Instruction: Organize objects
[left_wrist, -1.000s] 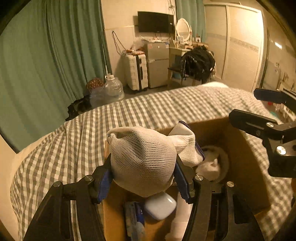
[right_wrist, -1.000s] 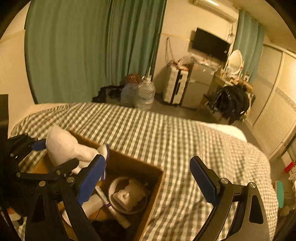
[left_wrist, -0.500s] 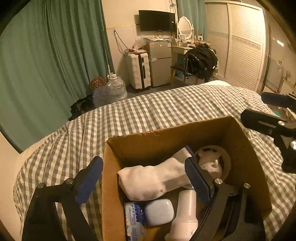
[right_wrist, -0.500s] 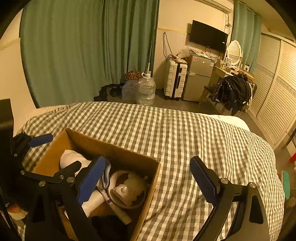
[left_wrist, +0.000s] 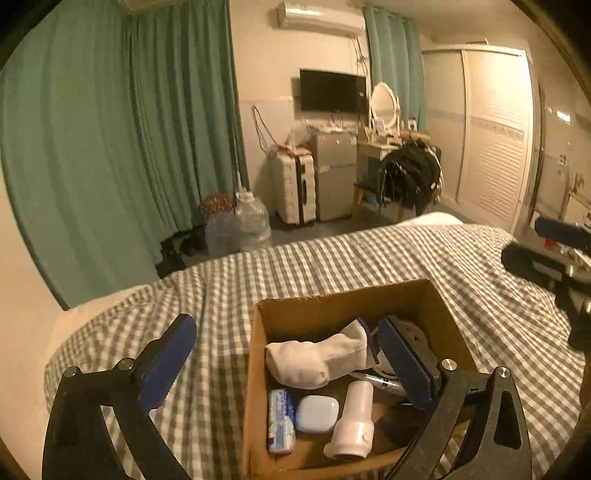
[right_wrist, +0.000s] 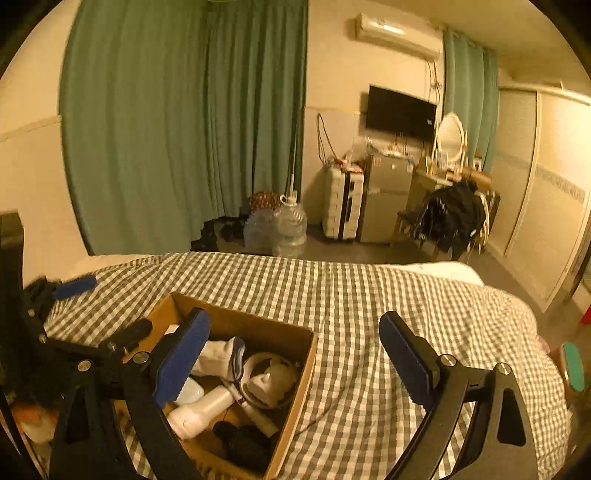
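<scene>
A cardboard box (left_wrist: 343, 295) sits on the checked bed. Inside lie a white sock (left_wrist: 314, 356), a white bottle (left_wrist: 352, 424), a pale blue case (left_wrist: 317, 413), a blue-white packet (left_wrist: 280, 419) and a round bowl (right_wrist: 260, 363) with a pale lump in it. My left gripper (left_wrist: 288, 354) is open and empty, raised above the box's left side. My right gripper (right_wrist: 295, 354) is open and empty above the box's right edge (right_wrist: 295, 402). The box also shows in the right wrist view, with the sock (right_wrist: 218, 358) and bottle (right_wrist: 201, 410).
The checked bedspread (right_wrist: 369, 295) stretches beyond and right of the box. Past the bed are green curtains (left_wrist: 110, 147), water jugs (left_wrist: 251, 221), a suitcase (left_wrist: 295, 192) and a chair with dark clothes (left_wrist: 410, 177). A dark item (right_wrist: 243, 443) lies in the box's near corner.
My left gripper opened and let the white sock drop into the box, then lifted back and up. The right gripper also drew back a little.
</scene>
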